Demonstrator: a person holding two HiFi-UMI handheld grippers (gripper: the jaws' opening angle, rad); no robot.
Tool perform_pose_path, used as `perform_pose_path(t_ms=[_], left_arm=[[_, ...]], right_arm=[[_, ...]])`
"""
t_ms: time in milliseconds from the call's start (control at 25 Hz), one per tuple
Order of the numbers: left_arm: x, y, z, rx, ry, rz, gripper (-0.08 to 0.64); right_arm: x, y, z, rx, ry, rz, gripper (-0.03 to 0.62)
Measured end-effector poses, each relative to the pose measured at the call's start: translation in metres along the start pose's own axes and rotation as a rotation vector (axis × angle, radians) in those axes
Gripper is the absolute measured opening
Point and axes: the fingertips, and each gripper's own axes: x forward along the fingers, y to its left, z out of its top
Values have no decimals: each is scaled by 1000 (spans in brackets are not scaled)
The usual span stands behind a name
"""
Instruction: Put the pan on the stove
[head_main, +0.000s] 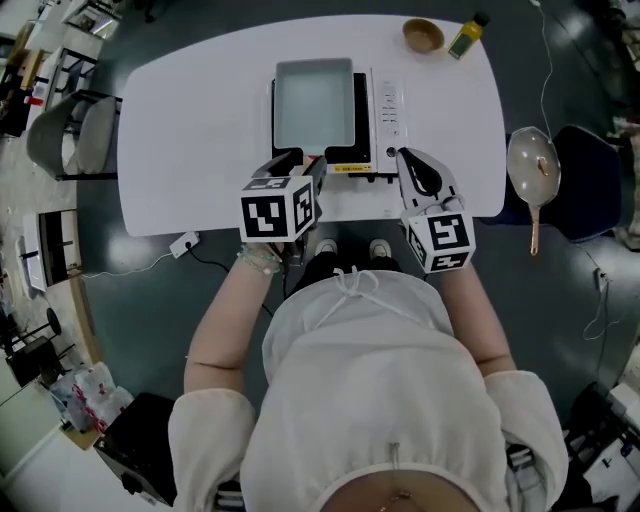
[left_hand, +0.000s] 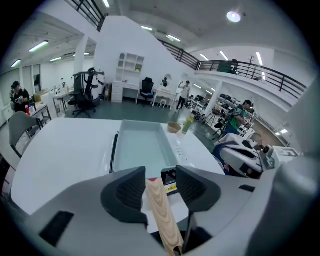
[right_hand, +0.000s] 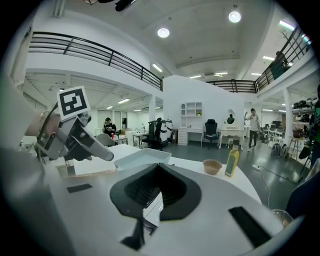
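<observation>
The left claw (left_hand: 160, 174) stands partly open around the pale wooden handle (left_hand: 161, 210) of the shallow rectangular grey pan (left_hand: 142, 145). The handle leans on one ribbed pad and the other pad is clear of it, so nothing is clamped. The pan already sits on the flat black-and-white stove (left_hand: 185, 150) on the white table (left_hand: 65, 145) — the placing looks done, and the step in hand is the letting go. Next, the claw probably needs to back straight off the handle toward the person without nudging it (a snag could drag the pan askew). The right claw (right_hand: 158, 167) is closed on nothing, near the stove's front right corner. Both forearms reach forward with elbows bent, the claws over the table's near edge.
</observation>
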Motion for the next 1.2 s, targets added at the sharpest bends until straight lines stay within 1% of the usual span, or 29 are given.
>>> perform_pose_path(t_ms=[80, 120, 240, 320, 400, 520, 640, 760, 840, 920, 1000, 1120, 1200], left_arm=[[-10, -1, 8, 13, -40, -4, 145], [-15, -2, 12, 26, -59, -5, 116], [-30, -6, 23, 103, -132, 0, 35], [-42, -9, 33, 157, -196, 0, 26], [-55, -13, 44, 185, -261, -14, 25], [-76, -19, 60, 212, -356, -54, 23], [-98, -25, 76, 277, -458, -89, 21], [-123, -33, 91, 348, -585, -130, 22], [-138, -37, 97, 382, -670, -155, 23], [-150, -38, 100, 404, -730, -173, 23], [-158, -37, 101, 433, -758, -164, 23], [-163, -32, 98, 488, -752, -106, 23], [-166, -29, 98, 483, -752, -96, 23]], right_arm=[[-4, 4, 10, -17, -18, -4, 6], [-6, 6, 15, -24, -27, -6, 6], [-14, 12, 30, -38, -60, -20, 6], [-20, 13, 41, -43, -86, -38, 6], [-26, 13, 52, -50, -113, -52, 6], [-34, 15, 69, -67, -156, -55, 6], [-41, 16, 85, -80, -193, -55, 6], [-50, 17, 101, -89, -235, -57, 6], [-57, 22, 113, -96, -265, -54, 6], [-62, 27, 126, -118, -291, -49, 6], [-66, 32, 135, -137, -309, -45, 5], [-68, 36, 140, -136, -328, -30, 5], [-69, 39, 140, -133, -331, -19, 5]])
